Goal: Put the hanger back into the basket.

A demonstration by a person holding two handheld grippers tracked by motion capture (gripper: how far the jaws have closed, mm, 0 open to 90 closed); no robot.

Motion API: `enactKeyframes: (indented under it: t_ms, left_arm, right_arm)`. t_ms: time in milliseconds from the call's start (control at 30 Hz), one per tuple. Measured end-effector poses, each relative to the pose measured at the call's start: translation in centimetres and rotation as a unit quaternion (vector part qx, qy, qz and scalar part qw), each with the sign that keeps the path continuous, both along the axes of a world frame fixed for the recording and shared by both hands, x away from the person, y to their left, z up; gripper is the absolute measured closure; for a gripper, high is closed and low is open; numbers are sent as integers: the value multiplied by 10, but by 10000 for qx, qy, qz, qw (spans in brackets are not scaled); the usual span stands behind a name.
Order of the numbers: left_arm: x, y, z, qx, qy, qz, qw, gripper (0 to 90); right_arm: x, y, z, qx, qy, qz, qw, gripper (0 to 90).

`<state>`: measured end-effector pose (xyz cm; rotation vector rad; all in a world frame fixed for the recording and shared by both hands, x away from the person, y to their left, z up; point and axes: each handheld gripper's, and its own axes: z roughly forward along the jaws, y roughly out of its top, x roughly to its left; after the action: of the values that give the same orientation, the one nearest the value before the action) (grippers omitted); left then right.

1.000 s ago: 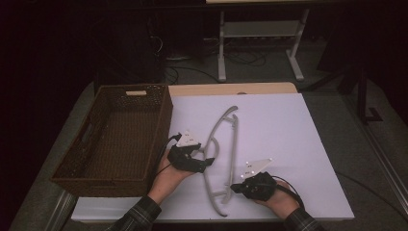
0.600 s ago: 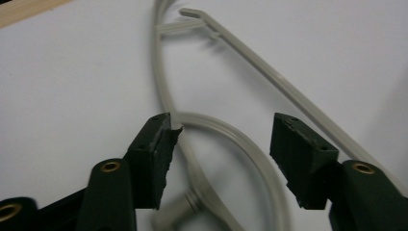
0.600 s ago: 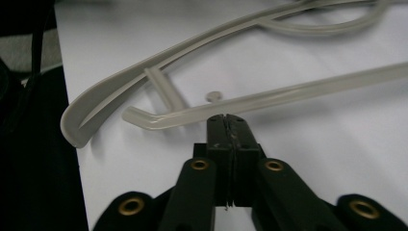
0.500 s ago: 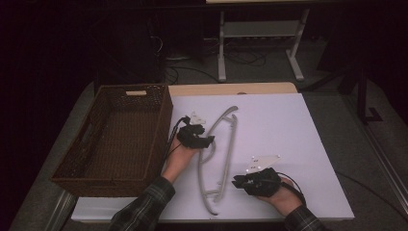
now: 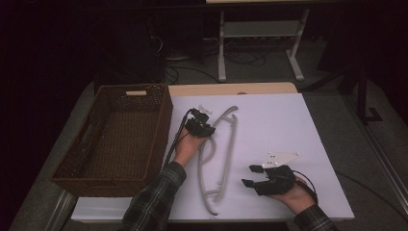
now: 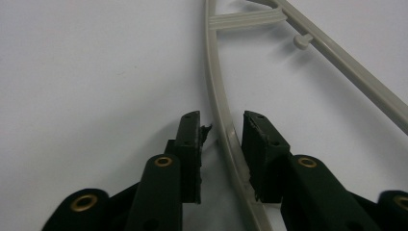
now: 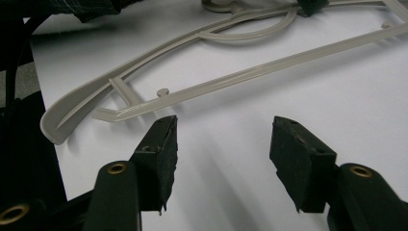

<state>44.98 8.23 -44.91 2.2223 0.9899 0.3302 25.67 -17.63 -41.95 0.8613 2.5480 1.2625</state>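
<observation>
Hanger (image 5: 222, 153) — one, pale grey plastic — lies flat on the white sheet (image 5: 288, 130) that covers the table, and one brown wicker basket (image 5: 115, 137) stands at the sheet's left edge. There are two grippers, one in each hand.

The left gripper (image 5: 208, 129) rests over the upper part of the hanger, with the basket just to its left. In the left gripper view its jaws stand a little apart with one curved bar of the hanger (image 6: 226, 130) running up between them; the right-hand jaw is touching or nearly touching the bar, and a narrow gap shows on the other side, so the gripper (image 6: 221, 137) straddles the bar without clamping it. The hanger's second bar, with a small peg on it, runs off ahead and to the right of these jaws.

The right gripper (image 5: 251, 176) sits on the sheet near the table's front edge, well apart from the left one, with the hanger's lower end to its left. In the right gripper view its jaws are spread wide and hold nothing — bare white sheet lies between them (image 7: 221, 144). The hanger (image 7: 159, 72) lies just ahead of the jaws, its rounded end off to their left, and the left gripper shows small and dark at its far end.

Beyond the table a white metal stand (image 5: 260, 43) rises from the dark floor.
</observation>
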Motion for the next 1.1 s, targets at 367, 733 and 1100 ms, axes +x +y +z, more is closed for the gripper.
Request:
enactKeyframes:
  t_ms: [367,733,1100]
  left_arm:
    - [7,-45,2,20,114,-384,9992,801]
    - [0,-113,0,-52,134,-1069,9942,815]
    - [-25,-56,34,-859,63,-931,9919,489]
  right_arm:
    - [-1,-5,4,56,-60,-81,9999,409]
    - [0,-9,5,86,-77,-82,9999,414]
    - [1,-14,4,92,-94,-237,9996,451]
